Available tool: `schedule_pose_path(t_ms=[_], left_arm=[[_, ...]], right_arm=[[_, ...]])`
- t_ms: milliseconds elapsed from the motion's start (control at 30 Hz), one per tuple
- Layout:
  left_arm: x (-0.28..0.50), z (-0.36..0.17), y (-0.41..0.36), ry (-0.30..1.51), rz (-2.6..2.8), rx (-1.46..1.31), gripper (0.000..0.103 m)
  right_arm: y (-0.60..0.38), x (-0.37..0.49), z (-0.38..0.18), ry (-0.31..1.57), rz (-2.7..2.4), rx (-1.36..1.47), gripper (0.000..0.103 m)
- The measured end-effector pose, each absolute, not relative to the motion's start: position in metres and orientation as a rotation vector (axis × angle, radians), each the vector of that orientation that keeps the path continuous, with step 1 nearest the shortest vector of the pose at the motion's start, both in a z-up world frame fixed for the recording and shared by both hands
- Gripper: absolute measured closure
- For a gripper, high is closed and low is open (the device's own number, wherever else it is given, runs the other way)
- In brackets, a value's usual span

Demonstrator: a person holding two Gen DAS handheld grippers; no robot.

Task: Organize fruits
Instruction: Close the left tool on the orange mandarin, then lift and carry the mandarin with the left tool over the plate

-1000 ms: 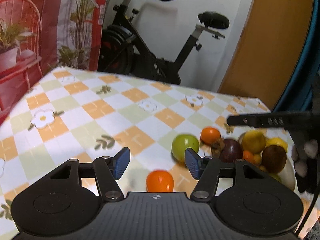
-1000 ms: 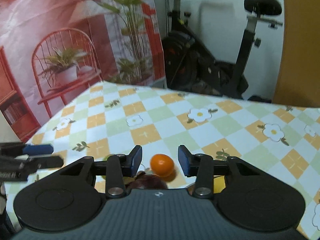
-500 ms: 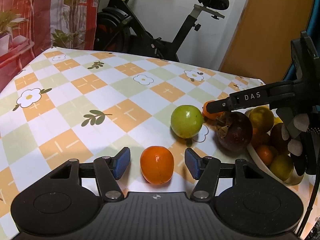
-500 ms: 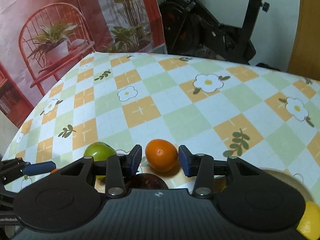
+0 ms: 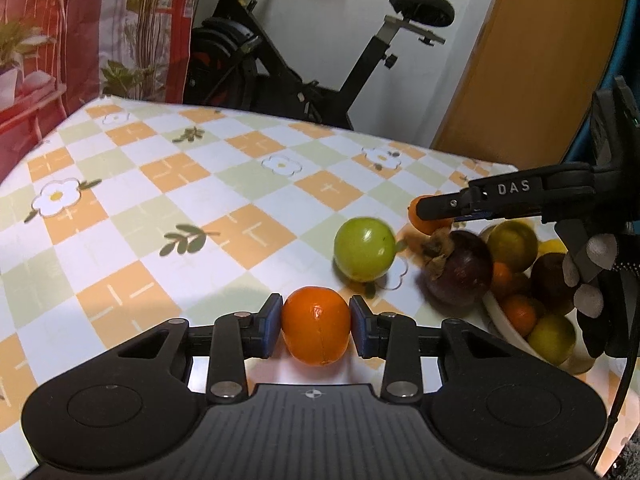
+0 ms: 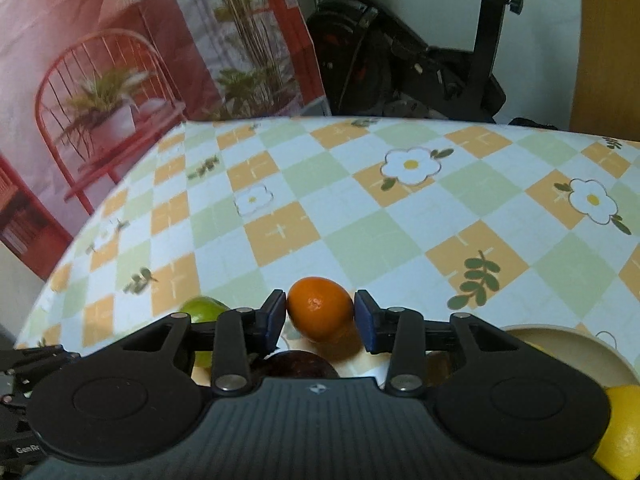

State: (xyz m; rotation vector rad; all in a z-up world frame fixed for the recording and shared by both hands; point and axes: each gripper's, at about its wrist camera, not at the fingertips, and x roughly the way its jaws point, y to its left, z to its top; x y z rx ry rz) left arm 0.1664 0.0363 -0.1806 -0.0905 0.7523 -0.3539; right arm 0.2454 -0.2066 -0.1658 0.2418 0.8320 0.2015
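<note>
My left gripper (image 5: pixel 316 324) has its jaws closing, and both blue pads touch the sides of an orange (image 5: pixel 316 330) that rests on the checked tablecloth (image 5: pixel 240 184). In the right wrist view my right gripper (image 6: pixel 320 316) is closing too, with its pads against a second, smaller orange (image 6: pixel 320 312) on the cloth. From the left wrist view that orange (image 5: pixel 420 220) peeks out behind the right gripper's black finger (image 5: pixel 500 196). A green fruit (image 5: pixel 364 250) and a dark mangosteen (image 5: pixel 458 272) lie between the two oranges.
A white bowl (image 5: pixel 496 314) with several fruits stands at the right, under a gloved hand (image 5: pixel 592 272). Its rim (image 6: pixel 560 336) and a lemon (image 6: pixel 624 428) show beside the right gripper. An exercise bike (image 5: pixel 300 72) stands beyond the table's far edge.
The left jaws have closed from wide apart onto the near orange. The right gripper sank toward its orange and its jaws narrowed onto it.
</note>
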Motion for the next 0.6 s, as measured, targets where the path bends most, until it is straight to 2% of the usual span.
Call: schedule_pose_path(t_ms=[333,600], left_arm=[[0.149,-0.155,0.009,0.68,-0.431,-0.065,0.065],[0.139,-0.146,-0.033,0.665,-0.521,-0.037,0.065]], right_arm=[[-0.256,0.185,-0.128,0.697,0.17,0.29,0.063],[-0.308,0.117,-0.121,0.633,0.089,0.342,0.063]])
